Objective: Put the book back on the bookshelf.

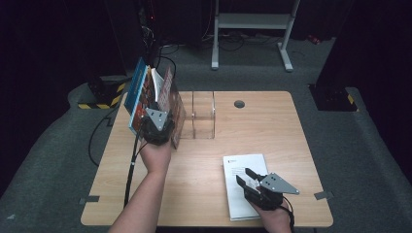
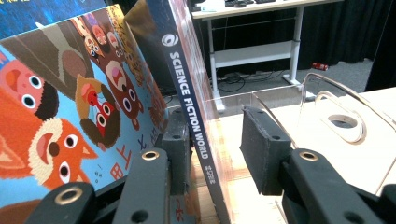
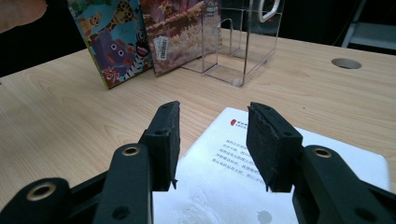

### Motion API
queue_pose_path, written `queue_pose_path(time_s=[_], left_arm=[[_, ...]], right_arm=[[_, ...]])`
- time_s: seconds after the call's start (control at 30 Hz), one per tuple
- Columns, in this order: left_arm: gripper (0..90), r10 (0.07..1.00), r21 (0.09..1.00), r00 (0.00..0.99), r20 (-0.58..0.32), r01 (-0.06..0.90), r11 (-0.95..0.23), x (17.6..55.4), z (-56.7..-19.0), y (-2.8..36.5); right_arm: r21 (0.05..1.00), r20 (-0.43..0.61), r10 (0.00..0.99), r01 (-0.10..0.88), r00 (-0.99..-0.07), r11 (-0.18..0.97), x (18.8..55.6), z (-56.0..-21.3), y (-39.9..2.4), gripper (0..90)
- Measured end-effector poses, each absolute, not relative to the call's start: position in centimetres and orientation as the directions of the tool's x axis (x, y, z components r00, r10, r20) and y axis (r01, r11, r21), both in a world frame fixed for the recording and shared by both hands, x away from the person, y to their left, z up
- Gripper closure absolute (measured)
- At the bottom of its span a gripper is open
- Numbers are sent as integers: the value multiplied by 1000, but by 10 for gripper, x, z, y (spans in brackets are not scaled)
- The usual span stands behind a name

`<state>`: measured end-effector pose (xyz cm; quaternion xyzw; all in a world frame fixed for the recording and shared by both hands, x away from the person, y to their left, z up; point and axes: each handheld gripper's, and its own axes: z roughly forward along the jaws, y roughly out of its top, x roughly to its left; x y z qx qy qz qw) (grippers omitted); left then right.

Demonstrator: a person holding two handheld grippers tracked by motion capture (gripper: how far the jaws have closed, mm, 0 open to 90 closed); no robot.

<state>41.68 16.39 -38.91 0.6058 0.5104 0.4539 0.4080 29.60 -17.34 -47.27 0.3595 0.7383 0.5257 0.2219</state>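
- Currently, the left gripper [image 2: 212, 154] straddles the "Science Fiction World" book [image 2: 187, 93] leaning beside the clear rack [image 1: 203, 115]; one pad touches the spine, the other stands clear.
- Risk: unsupported, the book may topple and push the picture book [image 2: 70, 107].
- The right gripper [image 3: 212, 144] hovers half-open and empty over the white booklet [image 1: 240, 177]; closing early may crease it.

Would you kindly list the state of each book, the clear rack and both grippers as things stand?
Science Fiction World book: upright, leaning, spine between the left jaws.
Animal picture book: standing tilted beside it.
Clear rack: upright, visible slots empty.
White book: flat on the table, closed.
Left gripper: open, far pad clear of the book.
Right gripper: open above the white book, holding nothing.
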Motion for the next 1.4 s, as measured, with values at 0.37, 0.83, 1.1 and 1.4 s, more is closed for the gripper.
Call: queue_pose_path(time_s=[0.37,0.83,1.1,1.4], left_arm=[[609,989,955,83,120,263,-138,412,-390,167],[597,990,950,90,110,285,-132,405,-388,168],[592,989,950,91,117,280,-139,400,-389,168],[594,988,950,87,124,277,-143,396,-391,169]], right_arm=[[934,51,761,301,-647,194,296,-474,-172,539],[935,56,763,303,-643,187,295,-473,-173,537],[935,57,762,303,-645,186,295,-473,-174,538],[934,59,762,305,-645,186,295,-473,-173,537]])
